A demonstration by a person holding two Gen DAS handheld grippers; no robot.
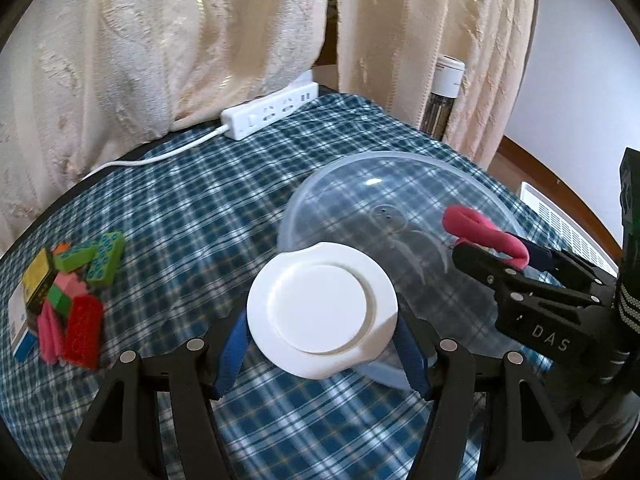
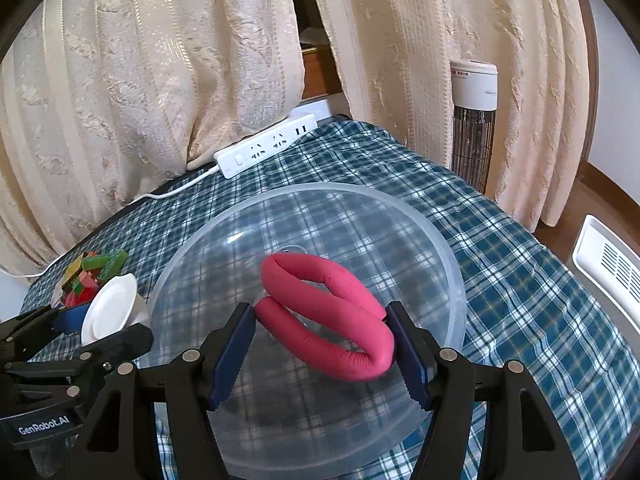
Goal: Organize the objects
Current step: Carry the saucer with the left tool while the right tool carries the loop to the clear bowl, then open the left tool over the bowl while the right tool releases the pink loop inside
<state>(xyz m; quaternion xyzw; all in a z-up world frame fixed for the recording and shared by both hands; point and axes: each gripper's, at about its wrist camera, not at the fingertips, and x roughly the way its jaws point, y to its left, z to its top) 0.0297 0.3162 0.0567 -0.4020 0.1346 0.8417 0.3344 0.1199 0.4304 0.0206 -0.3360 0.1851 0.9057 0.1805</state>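
While held over the clear plastic bowl [image 2: 304,240], near the right edge of the checked tablecloth [image 2: 520,280]: one pink foam loop [image 2: 332,320], folded on itself, pinched across its width by the right gripper [image 2: 320,344]. Jaws roughly half open, blue pads [image 2: 234,352] pressing both sides of the loop; loop hanging inside the bowl's rim, contact with the bowl floor not determinable.

Left gripper [image 1: 324,344]: jaws spread wide, clamped on the white round lid [image 1: 322,308] at opposite edges, lid tilted, poised at the bowl's near-left rim, above the cloth.

Handling note, as judgement: lower loop toward bowl centre before letting go; expect foam to spring open on release, so open jaws slowly and lift straight up. Keep lid clear of the bowl mouth meanwhile.

Awaiting sorting: heap of coloured building blocks [image 1: 68,292], left edge of cloth. Not task stock: white power strip [image 1: 272,110], far edge, by curtains [image 1: 160,40].
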